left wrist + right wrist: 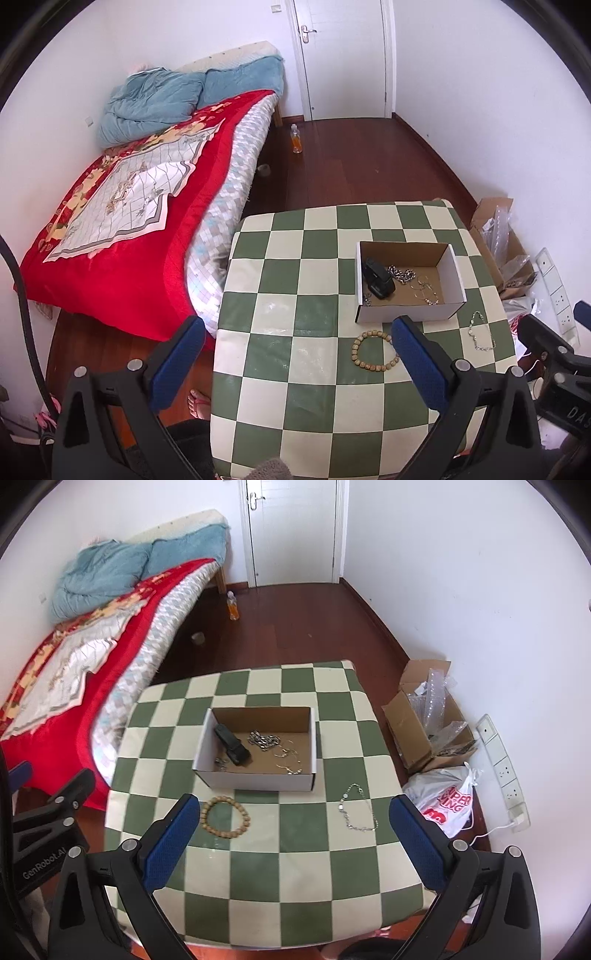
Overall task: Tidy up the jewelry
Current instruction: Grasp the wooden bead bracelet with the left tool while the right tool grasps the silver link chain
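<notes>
Two pieces of jewelry lie loose on the green-and-cream checkered worktop [258,867]. The round wooden-bead bracelet [225,816] rests just beside the front wall of the shallow white cardboard box with a brown interior [255,780], at about 7 o'clock from the box. The thin silver chain bracelet [356,809] lies at about 4 o'clock from the box, near the worktop's right edge and well apart from the beads.

The box already holds several pieces: a black wristwatch [232,746] at its left, a heavy silver link chain [263,739] at its centre, and finer gold and silver chains [288,760] toward its right. Judged from this, sorting is partly done, and two pieces are left outside.

Right tool [291,814]: released, blue-padded fingers spread wide, holding nothing, above the near half of the worktop. The beads sit at its left finger, the silver chain inside its right finger.

Left tool [297,336]: likewise released and empty, further left over the worktop's near left edge. In its view the wooden-bead bracelet [373,350] lies against its right finger and the silver chain bracelet [480,332] lies beyond it.

Step in hand, as judged: approach to one of the two remaining pieces. Which piece is intended cannot be determined. The next move calls for lowering one tool over a piece and closing on it. The thin chain lies flat and offers little to grip, so low, square contact is advised. The bead ring offers a thicker hold.
</notes>
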`<state>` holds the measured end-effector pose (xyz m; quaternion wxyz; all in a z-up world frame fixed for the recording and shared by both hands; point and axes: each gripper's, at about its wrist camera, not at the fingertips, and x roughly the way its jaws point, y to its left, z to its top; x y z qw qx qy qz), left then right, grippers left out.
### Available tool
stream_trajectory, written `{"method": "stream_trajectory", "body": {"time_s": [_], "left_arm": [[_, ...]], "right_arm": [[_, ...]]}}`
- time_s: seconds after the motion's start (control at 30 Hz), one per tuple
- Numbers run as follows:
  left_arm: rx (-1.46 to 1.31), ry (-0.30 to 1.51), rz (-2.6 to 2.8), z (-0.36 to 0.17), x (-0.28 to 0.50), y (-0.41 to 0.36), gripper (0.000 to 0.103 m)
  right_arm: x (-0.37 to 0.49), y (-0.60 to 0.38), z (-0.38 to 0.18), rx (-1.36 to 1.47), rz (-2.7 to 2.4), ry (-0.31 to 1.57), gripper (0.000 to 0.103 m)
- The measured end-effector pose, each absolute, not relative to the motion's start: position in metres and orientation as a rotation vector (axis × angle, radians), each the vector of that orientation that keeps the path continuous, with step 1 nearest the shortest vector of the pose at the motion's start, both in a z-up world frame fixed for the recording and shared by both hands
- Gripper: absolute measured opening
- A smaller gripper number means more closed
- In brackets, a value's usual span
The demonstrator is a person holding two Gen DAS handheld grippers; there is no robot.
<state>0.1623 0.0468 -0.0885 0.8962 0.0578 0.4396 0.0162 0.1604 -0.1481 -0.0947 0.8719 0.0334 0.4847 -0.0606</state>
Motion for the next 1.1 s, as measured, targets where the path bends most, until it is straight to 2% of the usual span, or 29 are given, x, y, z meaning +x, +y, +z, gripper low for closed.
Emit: {"method": "stream_trajectory", "body": {"time_s": [0.17, 0.33, 0.5, 0.63, 0.8, 0.87, 0.93, 1.0, 1.07, 1.1], "left_arm": [[0.157, 0.945, 0.086, -0.113, 0.166, 0.045, 0.103], [0.17, 1.069, 0.136, -0.174, 0.185, 0.045, 0.103], [0.134, 1.194, 0.158, -0.23, 0.204, 0.047, 0.103], [0.098, 1.271, 0.163, -0.264, 0.22, 0.046, 0.102], [0.051, 1.336, 0.11, -0.292, 0.237, 0.04, 0.102], [0.044, 1.357, 0.082, -0.3, 0.241, 0.035, 0.102], [0.059, 1.37, 0.065, -0.307, 0.244, 0.029, 0.098], [0.083, 1.383, 0.044, -0.312, 0.245, 0.022, 0.096], [0.111, 1.39, 0.023, -0.318, 0.245, 0.015, 0.089], [0.122, 1.396, 0.016, -0.32, 0.245, 0.011, 0.083]], "right_arm": [[0.148, -0.176, -0.105, 0.167, -0.154, 1.025, 0.103], [0.142, -0.223, -0.15, 0.213, -0.283, 1.105, 0.102], [0.149, -0.268, -0.216, 0.273, -0.336, 1.22, 0.085], [0.161, -0.292, -0.265, 0.321, -0.348, 1.288, 0.085], [0.182, -0.306, -0.315, 0.319, -0.377, 1.348, 0.072], [0.189, -0.309, -0.327, 0.315, -0.389, 1.358, 0.071], [0.193, -0.31, -0.332, 0.324, -0.397, 1.358, 0.07], [0.199, -0.308, -0.339, 0.319, -0.402, 1.359, 0.063], [0.202, -0.305, -0.344, 0.296, -0.41, 1.363, 0.058], [0.204, -0.302, -0.344, 0.273, -0.407, 1.353, 0.055]]}}
